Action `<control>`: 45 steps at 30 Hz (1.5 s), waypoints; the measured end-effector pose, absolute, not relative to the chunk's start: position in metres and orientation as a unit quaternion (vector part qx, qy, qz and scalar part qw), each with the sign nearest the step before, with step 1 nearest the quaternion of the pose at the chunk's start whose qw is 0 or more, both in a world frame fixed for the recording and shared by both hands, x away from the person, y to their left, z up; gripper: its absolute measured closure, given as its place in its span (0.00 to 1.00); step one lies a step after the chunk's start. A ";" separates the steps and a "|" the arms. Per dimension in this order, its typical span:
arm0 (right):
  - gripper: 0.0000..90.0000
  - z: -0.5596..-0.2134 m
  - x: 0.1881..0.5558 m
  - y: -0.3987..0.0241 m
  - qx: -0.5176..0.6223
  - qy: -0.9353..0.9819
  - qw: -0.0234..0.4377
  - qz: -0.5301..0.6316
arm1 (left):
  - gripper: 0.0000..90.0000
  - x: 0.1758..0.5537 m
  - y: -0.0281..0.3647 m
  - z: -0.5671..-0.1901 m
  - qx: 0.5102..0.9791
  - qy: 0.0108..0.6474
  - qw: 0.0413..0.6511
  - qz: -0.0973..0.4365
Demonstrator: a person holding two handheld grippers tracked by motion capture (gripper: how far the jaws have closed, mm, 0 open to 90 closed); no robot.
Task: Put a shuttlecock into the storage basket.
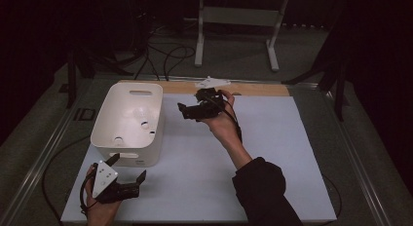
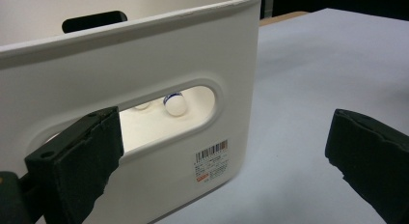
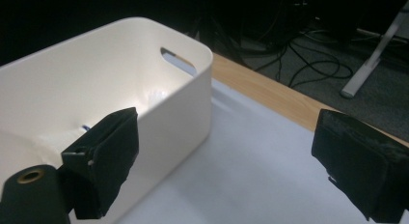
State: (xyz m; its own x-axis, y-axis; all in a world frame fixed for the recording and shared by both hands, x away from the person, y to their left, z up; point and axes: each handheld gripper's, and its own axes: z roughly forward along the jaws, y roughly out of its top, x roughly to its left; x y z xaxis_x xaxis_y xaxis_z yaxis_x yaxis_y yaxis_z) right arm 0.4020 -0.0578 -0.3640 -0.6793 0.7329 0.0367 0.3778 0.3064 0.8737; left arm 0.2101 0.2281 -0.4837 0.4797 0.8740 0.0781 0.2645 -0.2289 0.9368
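Hovering at the near left corner of the table, the left gripper (image 1: 127,168) is showing its jaws spread wide with nothing between them, one jaw sitting just in front of the white bin's (image 1: 109,120) near wall. Through the left gripper view, that jaw is lying across the oval handle slot (image 2: 169,115) cut in the wall, and a small white ball with a blue mark (image 2: 174,103) is resting on the bin floor just behind the slot. A barcode sticker (image 2: 211,160) is sitting on the wall below the slot's right end.

Moving right and farther back, the right gripper (image 1: 189,110) is hanging in the air just beside the bin's right rim, held up by the person's hand (image 1: 221,122), its jaws pointing left toward the bin and standing wide apart, gripping nothing. From the right gripper view, the bin is lying to the left of the jaws, with its far handle slot (image 3: 177,61) in sight.

Inside the bin, from the high view, three small white balls (image 1: 144,123) are lying well apart on the floor. The bin itself is standing on the pale mat (image 1: 272,153) at the left, with a wooden strip (image 1: 263,89) running along the far edge.
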 end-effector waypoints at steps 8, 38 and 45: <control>0.08 -0.372 0.391 -0.090 0.370 0.781 0.209 0.458 | 0.01 0.210 0.228 -0.484 0.717 0.397 0.476 0.319; 0.08 -0.414 0.333 -0.190 0.403 0.761 0.251 0.442 | 0.01 0.210 0.231 -0.483 0.710 0.404 0.485 0.311; 0.08 -0.420 0.312 -0.207 0.407 0.757 0.264 0.438 | 0.01 0.209 0.232 -0.482 0.707 0.407 0.488 0.309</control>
State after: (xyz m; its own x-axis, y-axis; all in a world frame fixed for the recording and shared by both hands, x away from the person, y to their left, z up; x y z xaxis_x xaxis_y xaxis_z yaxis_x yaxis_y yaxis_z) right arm 0.3123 -0.2071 -0.4202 -0.5281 0.8481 -0.0434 0.3851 0.2848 0.8778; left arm 0.2095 0.2319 -0.4823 0.4778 0.8776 0.0390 0.2744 -0.1913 0.9424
